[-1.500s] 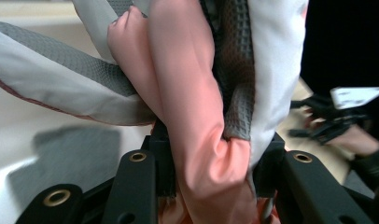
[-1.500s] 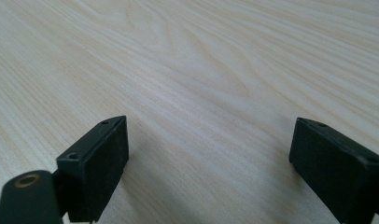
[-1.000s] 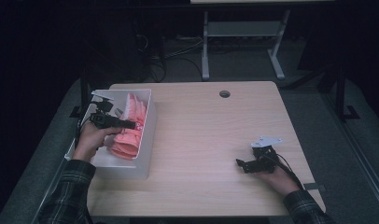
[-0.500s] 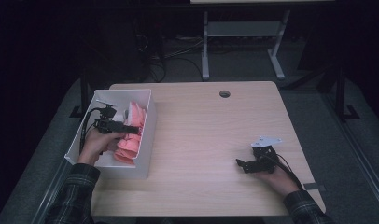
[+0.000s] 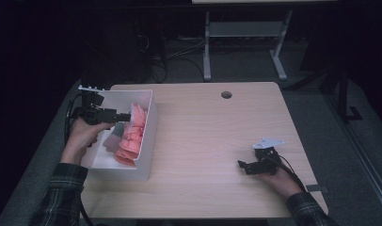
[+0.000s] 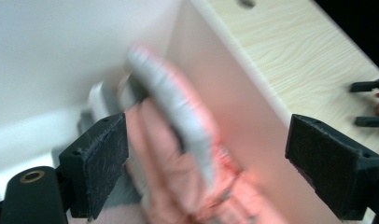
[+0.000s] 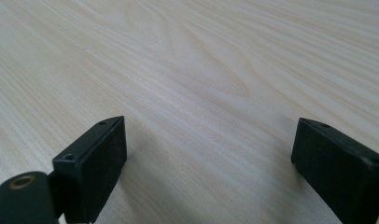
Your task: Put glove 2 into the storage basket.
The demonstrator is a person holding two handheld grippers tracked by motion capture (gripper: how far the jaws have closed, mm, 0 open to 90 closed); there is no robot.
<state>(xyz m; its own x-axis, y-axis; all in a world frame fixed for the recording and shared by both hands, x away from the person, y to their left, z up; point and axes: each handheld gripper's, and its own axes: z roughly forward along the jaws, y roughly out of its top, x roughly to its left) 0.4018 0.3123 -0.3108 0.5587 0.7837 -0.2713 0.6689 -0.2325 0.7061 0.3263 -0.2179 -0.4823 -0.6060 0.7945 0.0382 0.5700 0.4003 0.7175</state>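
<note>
A white bin [image 5: 117, 170] stands at the table's left edge, and several pink packets [image 5: 132, 134] lie heaped along its right wall. My left gripper [image 5: 125, 116] hangs over the bin and points right, just above the heap. Its jaws have just been opening and now stand wide, pressing on nothing. In the left gripper view [image 6: 208, 123] the blurred pink and grey packets [image 6: 178, 172] lie below the gap. My right gripper [image 5: 241, 165] rests on the table near the front right, open and empty [image 7: 206, 126].
The wooden table [image 5: 203, 136] has a round cable hole [image 5: 226, 94] near its far edge. The bin's white wall [image 6: 47, 56] rises beside my left jaw. Beyond the bin, the right gripper's jaws [image 6: 365, 103] lie on the wood. The floor around is dark.
My left gripper has lifted off the pink packets and its jaws have spread wide. The heap stays in the bin. The right hand has not moved.
</note>
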